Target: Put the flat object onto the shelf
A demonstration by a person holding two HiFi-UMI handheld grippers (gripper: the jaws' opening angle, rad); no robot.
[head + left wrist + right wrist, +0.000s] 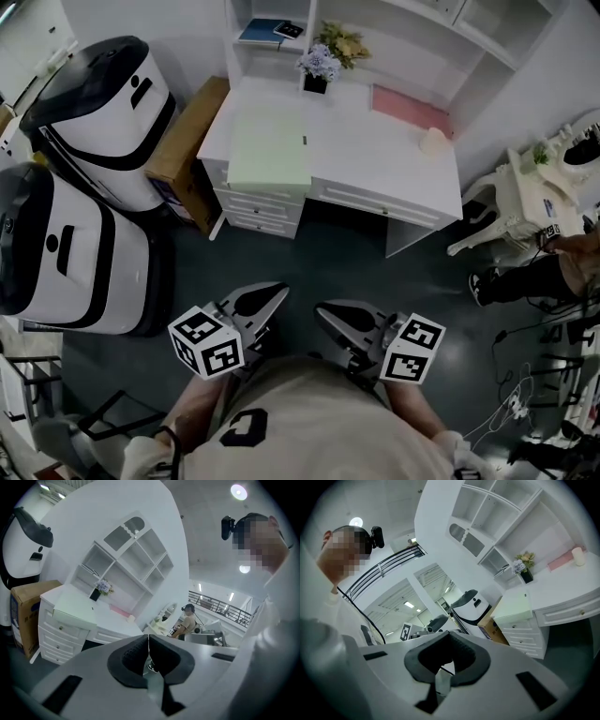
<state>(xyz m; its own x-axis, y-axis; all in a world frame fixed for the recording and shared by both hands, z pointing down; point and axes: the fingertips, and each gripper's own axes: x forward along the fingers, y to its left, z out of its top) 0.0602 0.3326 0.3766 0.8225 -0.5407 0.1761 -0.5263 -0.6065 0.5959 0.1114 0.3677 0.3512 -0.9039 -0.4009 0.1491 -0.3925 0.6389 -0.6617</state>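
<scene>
flat object (pixel 270 148) lies on the desk (pixel 375 159), well ahead, long axis pointing away; left gripper (pixel 267 302) is nearer than right gripper (pixel 330 317), both clenched on nothing.

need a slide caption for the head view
Left gripper and right gripper, jaws shut and empty, face a white desk bearing the pale green flat rectangular object, below its white shelves.

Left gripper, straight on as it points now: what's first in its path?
Likely the white desk, at its front edge right of the drawers. Height is unclear, so the left gripper might pass beneath it.
</scene>
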